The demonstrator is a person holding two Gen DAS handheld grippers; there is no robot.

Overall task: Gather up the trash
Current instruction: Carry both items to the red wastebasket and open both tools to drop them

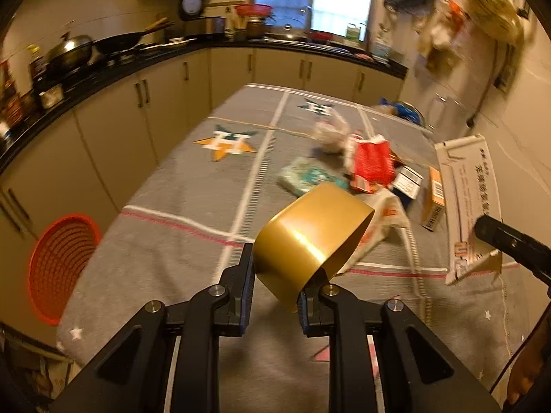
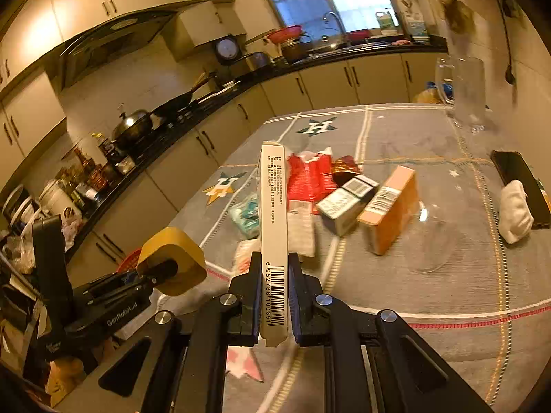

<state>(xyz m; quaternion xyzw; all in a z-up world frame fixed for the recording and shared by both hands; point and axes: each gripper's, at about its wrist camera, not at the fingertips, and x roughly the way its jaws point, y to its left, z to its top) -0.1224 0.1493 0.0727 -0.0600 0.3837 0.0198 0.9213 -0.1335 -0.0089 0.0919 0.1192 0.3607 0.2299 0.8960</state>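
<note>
My left gripper [image 1: 275, 275] is shut on a gold tape roll [image 1: 310, 234] and holds it above the table's near edge; the roll also shows in the right wrist view [image 2: 172, 261]. My right gripper [image 2: 273, 268] is shut on a flat white box [image 2: 273, 227] held on edge, also seen at the right of the left wrist view [image 1: 471, 192]. On the grey cloth lie a red packet [image 2: 310, 179], an orange box [image 2: 392, 210], a small grey box [image 2: 344, 203], a teal wrapper [image 2: 246, 213] and a crumpled plastic bag [image 1: 330, 130].
An orange-red basket [image 1: 60, 268] stands on the floor left of the table [image 1: 172, 206]. Clear glassware [image 2: 463, 93], a black phone [image 2: 520, 179] and a white cloth [image 2: 515, 210] are on the table's right side. Kitchen counters run along the left and back.
</note>
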